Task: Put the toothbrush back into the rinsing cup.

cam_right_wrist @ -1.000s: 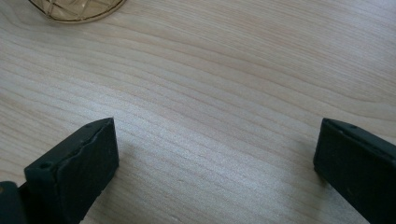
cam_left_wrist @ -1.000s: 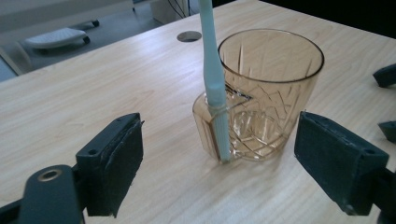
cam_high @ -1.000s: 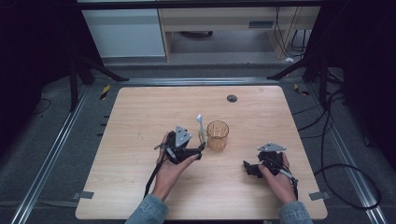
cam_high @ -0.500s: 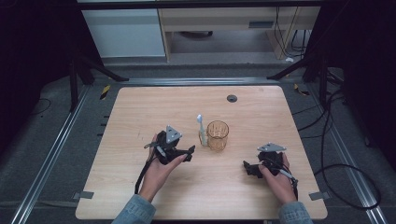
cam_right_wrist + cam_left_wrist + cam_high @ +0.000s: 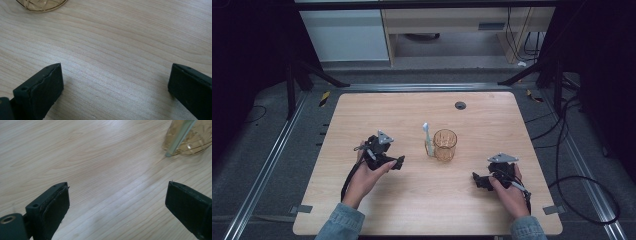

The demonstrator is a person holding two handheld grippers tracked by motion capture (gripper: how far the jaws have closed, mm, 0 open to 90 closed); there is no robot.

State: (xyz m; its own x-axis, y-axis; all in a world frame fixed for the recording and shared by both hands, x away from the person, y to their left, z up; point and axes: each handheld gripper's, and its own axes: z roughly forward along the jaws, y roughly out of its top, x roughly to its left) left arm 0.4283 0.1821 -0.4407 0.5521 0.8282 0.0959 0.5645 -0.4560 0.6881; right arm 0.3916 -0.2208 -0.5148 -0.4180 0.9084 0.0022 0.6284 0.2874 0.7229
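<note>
Amber cup with toothbrush leaning outside it; left tongs just opened, empty; right tongs spread.

Left gripper backs off from the cup

The left gripper now sits well left of the toothbrush and amber cup, its jaws having just opened, empty.

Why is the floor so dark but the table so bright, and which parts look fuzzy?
High view: light falls on the table, the surroundings stay dim. Left gripper view: the amber cup and toothbrush look soft; pale glare streaks the wood. Right gripper view: jaws cast faint shadows.
</note>
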